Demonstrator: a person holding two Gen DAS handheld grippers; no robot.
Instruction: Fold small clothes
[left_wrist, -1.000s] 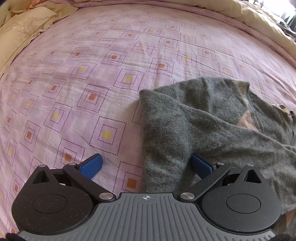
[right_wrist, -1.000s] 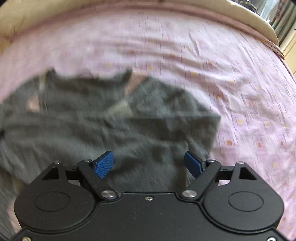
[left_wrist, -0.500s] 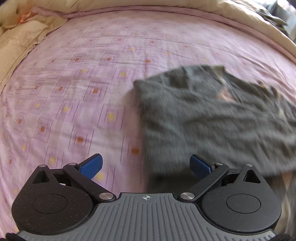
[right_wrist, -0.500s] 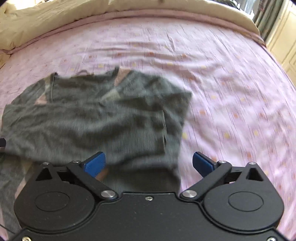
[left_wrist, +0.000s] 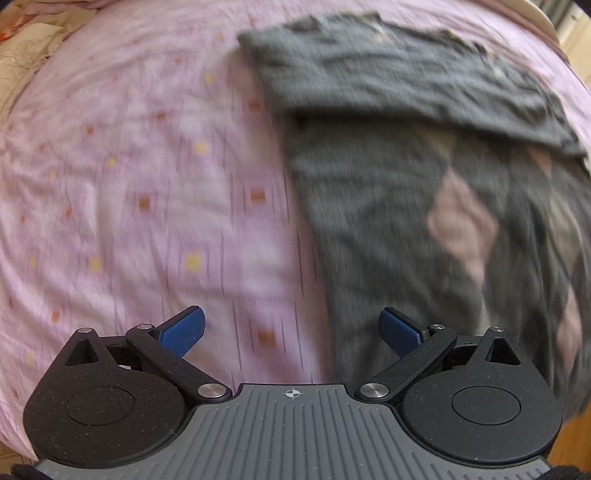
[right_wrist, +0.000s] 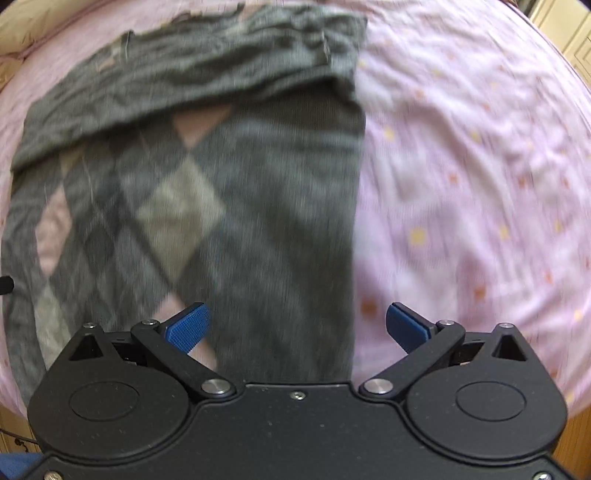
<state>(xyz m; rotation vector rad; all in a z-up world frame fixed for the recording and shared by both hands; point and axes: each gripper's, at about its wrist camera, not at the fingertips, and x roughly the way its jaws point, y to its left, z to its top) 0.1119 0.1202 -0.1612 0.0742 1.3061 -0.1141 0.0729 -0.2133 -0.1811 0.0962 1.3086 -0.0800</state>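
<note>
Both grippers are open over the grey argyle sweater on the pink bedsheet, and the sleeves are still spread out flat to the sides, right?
Not quite. The sleeves are folded across the upper part of the sweater, as the right wrist view shows. The rest holds: left gripper and right gripper are both open over it on the pink bedsheet.

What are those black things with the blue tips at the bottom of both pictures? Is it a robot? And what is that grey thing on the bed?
It is not a robot by itself. A person holds a pair of tongs in each hand, and a small camera on each looks forward past its blue tips. One picture comes from the left tongs, the other from the right tongs. Both are open and hold nothing. On the pink bedsheet lies a grey sweater with a diamond pattern, its top part folded across. The pictures are blurry.
</note>
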